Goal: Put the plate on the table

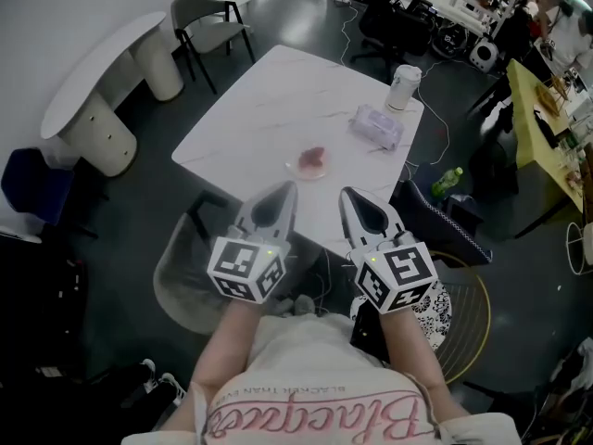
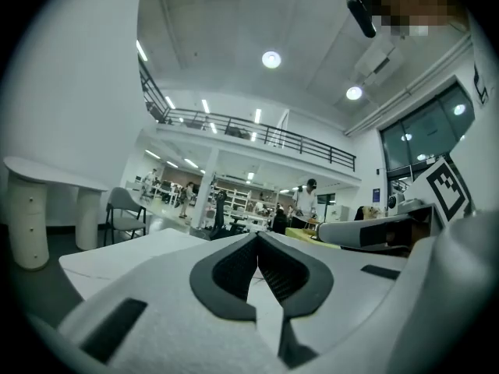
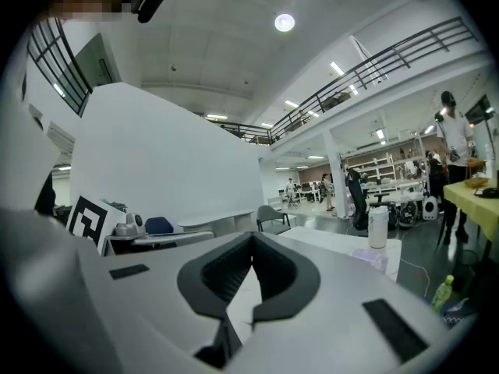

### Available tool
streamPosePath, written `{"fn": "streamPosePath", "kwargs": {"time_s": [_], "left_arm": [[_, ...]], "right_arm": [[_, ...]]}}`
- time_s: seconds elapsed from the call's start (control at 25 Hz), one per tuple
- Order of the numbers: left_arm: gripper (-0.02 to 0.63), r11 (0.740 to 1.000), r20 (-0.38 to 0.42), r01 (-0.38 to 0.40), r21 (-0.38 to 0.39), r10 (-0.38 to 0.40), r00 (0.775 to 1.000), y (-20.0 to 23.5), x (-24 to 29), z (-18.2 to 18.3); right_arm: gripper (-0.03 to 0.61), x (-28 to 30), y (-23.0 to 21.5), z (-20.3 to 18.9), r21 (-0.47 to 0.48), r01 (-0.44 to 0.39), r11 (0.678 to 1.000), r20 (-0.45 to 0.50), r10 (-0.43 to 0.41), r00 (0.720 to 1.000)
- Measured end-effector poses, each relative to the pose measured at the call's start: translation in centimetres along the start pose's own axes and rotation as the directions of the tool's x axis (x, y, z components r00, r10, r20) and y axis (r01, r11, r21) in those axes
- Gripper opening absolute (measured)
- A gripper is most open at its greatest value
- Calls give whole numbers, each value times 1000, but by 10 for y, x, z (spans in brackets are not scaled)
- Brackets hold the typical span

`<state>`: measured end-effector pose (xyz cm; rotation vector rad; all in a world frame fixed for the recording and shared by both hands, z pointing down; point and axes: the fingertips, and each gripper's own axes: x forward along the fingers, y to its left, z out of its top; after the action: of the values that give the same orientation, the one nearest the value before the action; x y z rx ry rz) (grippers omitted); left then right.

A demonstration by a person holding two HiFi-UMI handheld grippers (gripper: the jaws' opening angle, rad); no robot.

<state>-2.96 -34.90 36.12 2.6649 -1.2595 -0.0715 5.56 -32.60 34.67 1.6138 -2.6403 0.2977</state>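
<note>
A small clear plate (image 1: 310, 163) with something pink on it rests on the white marble table (image 1: 269, 100), near the front edge. Both grippers hover in front of the person's chest, short of that edge. The left gripper (image 1: 288, 188) is shut and holds nothing; its tips point at the plate from the near left. The right gripper (image 1: 346, 194) is shut too, empty, just right of the plate's line. In the left gripper view the jaws (image 2: 257, 237) meet with nothing between them. The right gripper view shows the same (image 3: 251, 238). Neither gripper view shows the plate.
A white cup (image 1: 404, 86) and a pack of wipes (image 1: 377, 125) sit on the table's right side. A green bottle (image 1: 447, 182) lies right of the table. A translucent chair (image 1: 185, 281) stands near left, a wire chair (image 1: 468, 313) near right, a grey chair (image 1: 208, 21) far.
</note>
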Motion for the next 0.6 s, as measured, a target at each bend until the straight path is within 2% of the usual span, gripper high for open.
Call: {"fn": "streamPosePath", "kwargs": {"time_s": [0.6], "left_arm": [[3,995,-10,81,56,-81,997,-38,-13,-2]], "right_arm": [[3,-23,23,-7,-44,8,999,24,-7,1000]]}}
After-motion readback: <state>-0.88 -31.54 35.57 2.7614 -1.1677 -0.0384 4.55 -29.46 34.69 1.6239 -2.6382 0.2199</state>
